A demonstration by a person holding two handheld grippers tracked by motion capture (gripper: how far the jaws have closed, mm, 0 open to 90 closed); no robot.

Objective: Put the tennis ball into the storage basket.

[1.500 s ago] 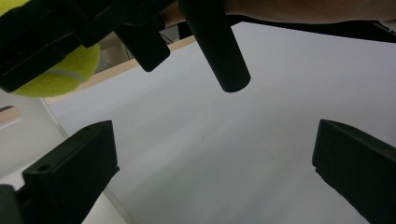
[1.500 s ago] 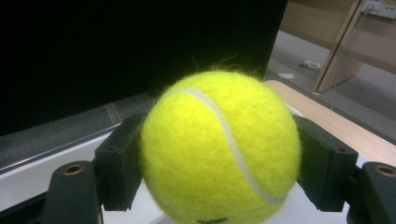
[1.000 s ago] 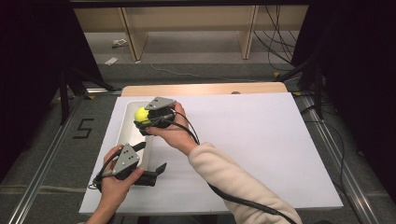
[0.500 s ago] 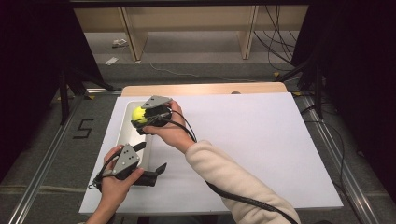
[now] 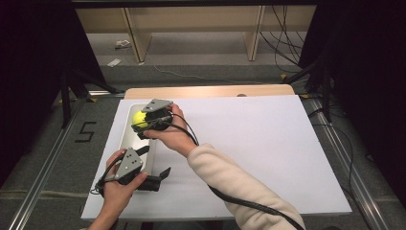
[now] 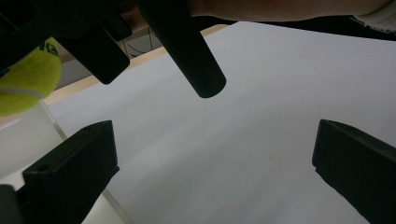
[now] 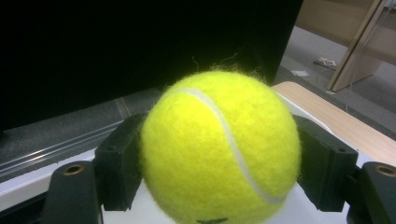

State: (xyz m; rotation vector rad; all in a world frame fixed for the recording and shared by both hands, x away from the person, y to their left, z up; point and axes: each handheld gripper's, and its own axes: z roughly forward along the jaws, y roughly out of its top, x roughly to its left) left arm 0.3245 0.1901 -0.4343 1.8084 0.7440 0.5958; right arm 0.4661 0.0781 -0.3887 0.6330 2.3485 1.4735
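**Tennis ball held over a tray at the table's left edge**

A fuzzy yellow tennis ball point(image 7: 219, 149), round and crossed by a curved white seam, is clamped between the two black jaws of the right gripper point(image 5: 146, 122); the jaws are closed against its sides at 3 and 9 o'clock in the right gripper view. In the high view the ball point(image 5: 140, 118) is seen at about 10 o'clock on the table, above a shallow, pale, rectangular tray point(image 5: 128, 139) with a smooth surface. What the tray contains cannot be told. The table is covered by a flat, matt white sheet point(image 5: 249, 143), with a strip of light wood point(image 5: 210, 91) exposed along its far edge. The left gripper point(image 5: 155, 175) is held at about 7 o'clock, just beside the tray's near end; its blocky black jaws are spread wide with nothing between them, as shown in the left gripper view point(image 6: 212, 172). A cream, soft-knit sleeve point(image 5: 239, 187) is worn on the right forearm.
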